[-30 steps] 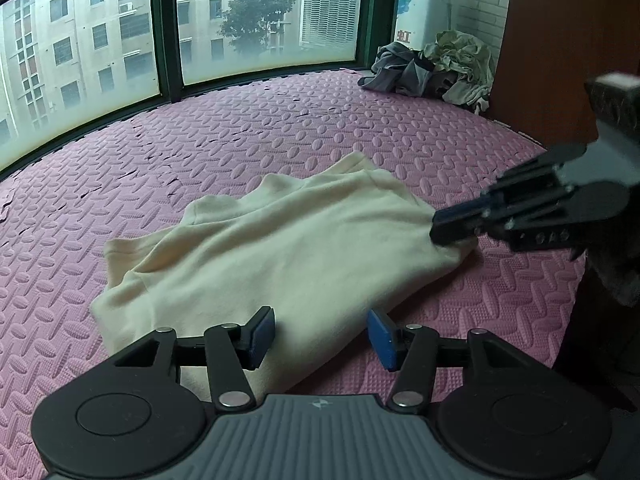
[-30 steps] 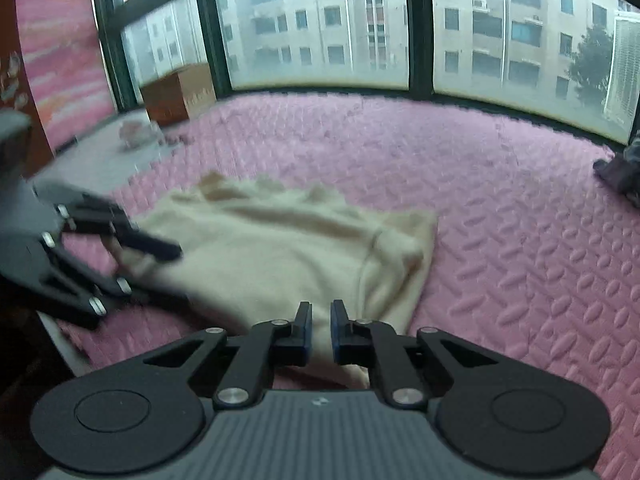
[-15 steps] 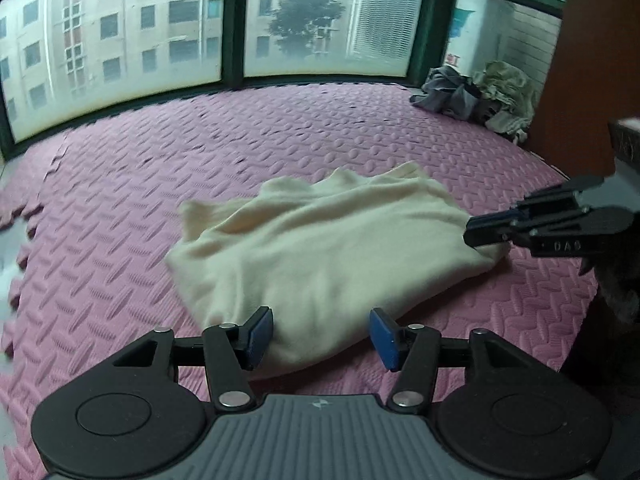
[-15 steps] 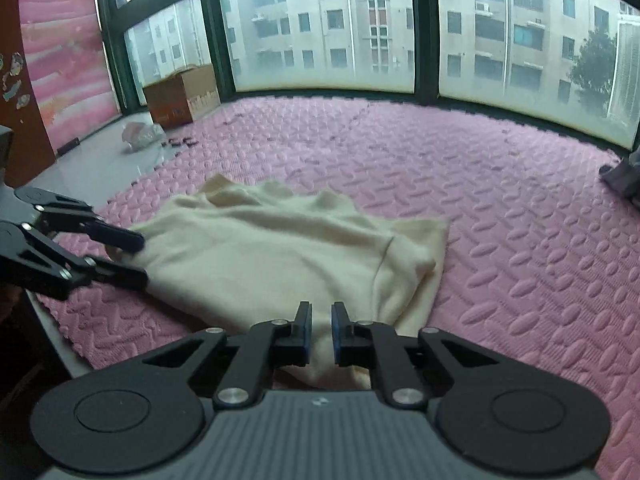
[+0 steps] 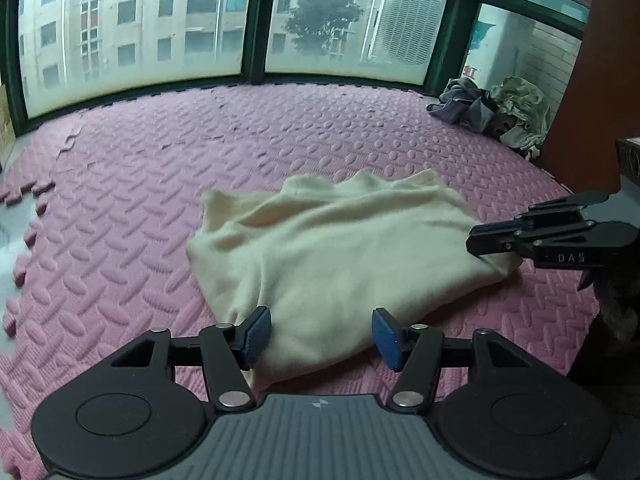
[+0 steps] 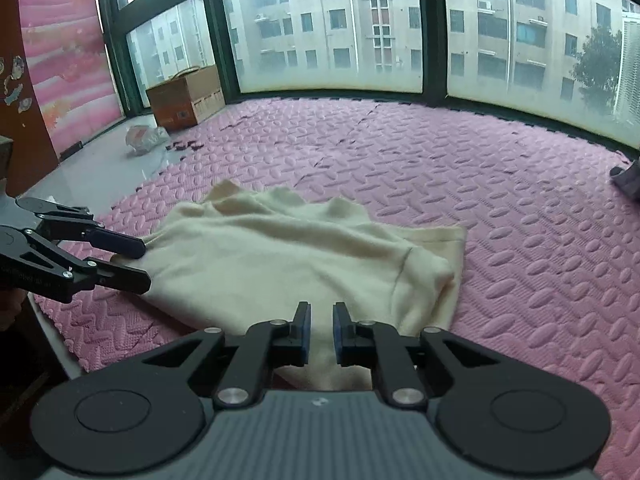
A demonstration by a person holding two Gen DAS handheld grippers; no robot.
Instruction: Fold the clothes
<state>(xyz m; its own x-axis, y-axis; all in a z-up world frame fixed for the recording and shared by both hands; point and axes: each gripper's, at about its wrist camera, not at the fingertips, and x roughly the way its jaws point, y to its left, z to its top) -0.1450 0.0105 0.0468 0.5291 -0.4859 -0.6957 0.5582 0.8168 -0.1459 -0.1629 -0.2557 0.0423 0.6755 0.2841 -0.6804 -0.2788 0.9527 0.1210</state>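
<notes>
Surroundings: pink foam mat covering the floor up to a curved run of windows; heap of grey and pale clothes at the mat's far right corner, well apart from the work; cardboard box and crumpled plastic bag on bare floor beyond the mat's left edge.

Cream garment on the mat, between both tools: soft and fleecy, loosely doubled over, edges wavy, a seam visible near one rounded fold.

Left gripper: jaws apart and just opening, blue pads either side of the near hem, not pressing.

Right gripper: jaws nearly closed, pinching a fold of the garment's corner.
</notes>
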